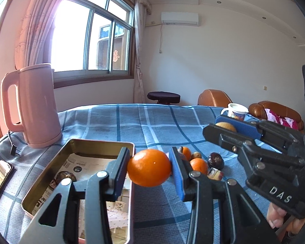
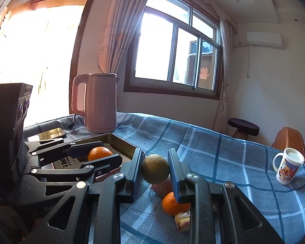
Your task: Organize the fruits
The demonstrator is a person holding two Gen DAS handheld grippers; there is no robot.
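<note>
My left gripper (image 1: 149, 156) is shut on a bright orange (image 1: 149, 169), held just right of an open metal tin (image 1: 79, 142); the tin has printed paper and one dark round item inside. In the right wrist view this orange (image 2: 98, 153) hangs over the tin (image 2: 124, 142). My right gripper (image 2: 155, 158) is shut on a dull green-brown round fruit (image 2: 155, 170), held above the table. Loose fruit lies below: an orange (image 2: 172, 203), a pinkish fruit (image 2: 162, 188) and a cut piece (image 2: 183, 218). The left wrist view shows two oranges (image 1: 199, 165), a dark fruit (image 1: 215, 160) and a small green one (image 1: 197, 154).
A pink kettle (image 1: 36, 105) with its cord stands behind the tin at the left. A phone (image 1: 0, 179) lies left of the tin. A lidded printed mug (image 2: 287, 165) stands far right on the blue checked tablecloth (image 1: 132, 122). A stool and brown sofa are beyond the table.
</note>
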